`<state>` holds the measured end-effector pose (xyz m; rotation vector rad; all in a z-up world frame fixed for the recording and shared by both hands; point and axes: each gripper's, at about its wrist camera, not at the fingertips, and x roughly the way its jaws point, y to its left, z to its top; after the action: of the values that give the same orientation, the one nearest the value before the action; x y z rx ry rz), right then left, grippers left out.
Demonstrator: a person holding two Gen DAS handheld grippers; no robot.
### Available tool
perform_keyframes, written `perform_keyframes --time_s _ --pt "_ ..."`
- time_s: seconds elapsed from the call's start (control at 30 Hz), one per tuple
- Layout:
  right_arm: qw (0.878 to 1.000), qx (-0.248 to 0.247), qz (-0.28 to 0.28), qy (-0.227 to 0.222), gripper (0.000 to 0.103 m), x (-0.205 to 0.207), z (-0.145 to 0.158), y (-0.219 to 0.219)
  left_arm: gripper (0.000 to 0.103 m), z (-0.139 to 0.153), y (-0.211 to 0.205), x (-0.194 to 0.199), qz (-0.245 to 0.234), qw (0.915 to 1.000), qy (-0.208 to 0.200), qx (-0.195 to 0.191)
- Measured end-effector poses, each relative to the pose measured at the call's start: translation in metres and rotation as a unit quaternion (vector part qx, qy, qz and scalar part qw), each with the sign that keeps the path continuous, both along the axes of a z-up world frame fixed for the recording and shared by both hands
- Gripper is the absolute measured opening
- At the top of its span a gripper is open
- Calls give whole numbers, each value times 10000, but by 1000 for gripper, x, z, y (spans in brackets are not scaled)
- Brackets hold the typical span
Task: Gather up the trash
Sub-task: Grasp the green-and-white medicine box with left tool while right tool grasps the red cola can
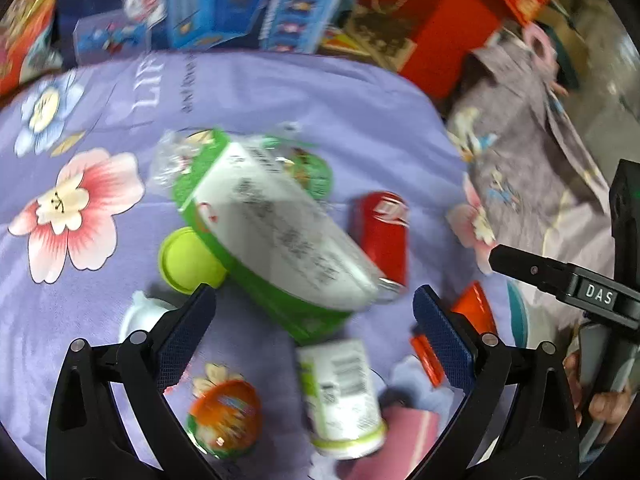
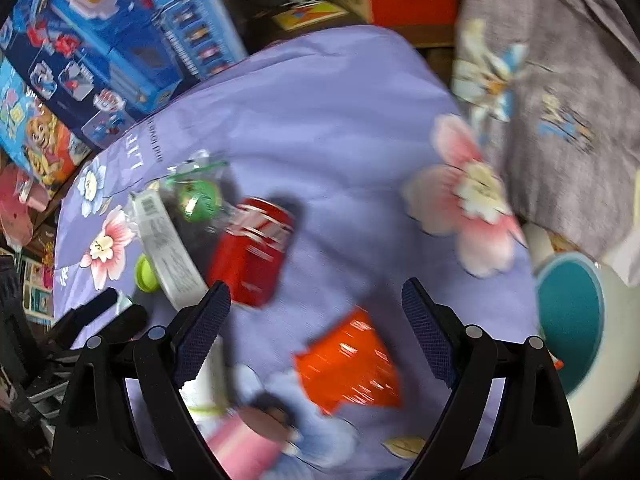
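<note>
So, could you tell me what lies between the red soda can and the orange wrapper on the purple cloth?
Only bare purple flowered cloth lies between the red soda can and the orange wrapper, seen in the right wrist view.

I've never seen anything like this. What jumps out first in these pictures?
A heap of litter on a purple flowered cloth: a big green-and-white carton in the middle, a red can lying beside it. An orange wrapper lies between the open right gripper fingers, with a teal bin at the right edge.

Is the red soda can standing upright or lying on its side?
Lying on its side. The red can rests lengthwise on the purple flowered cloth, its printed side facing up and one end toward the camera.
</note>
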<state>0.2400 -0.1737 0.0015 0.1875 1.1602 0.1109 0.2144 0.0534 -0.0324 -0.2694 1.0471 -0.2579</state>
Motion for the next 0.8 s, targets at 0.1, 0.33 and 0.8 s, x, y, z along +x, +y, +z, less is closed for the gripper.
perform_keyframes --time_s 0.1,0.33,0.8 --pt "9998 122 81 154 84 20 -10 21 99 -9 12 10 135 9997 124 -140" --pt "9983 257 110 513 84 56 -44 48 99 -20 27 26 229 9990 249 -291" --pt "9964 467 -39 708 60 53 -71 13 99 -42 16 50 488 9957 690 -367"
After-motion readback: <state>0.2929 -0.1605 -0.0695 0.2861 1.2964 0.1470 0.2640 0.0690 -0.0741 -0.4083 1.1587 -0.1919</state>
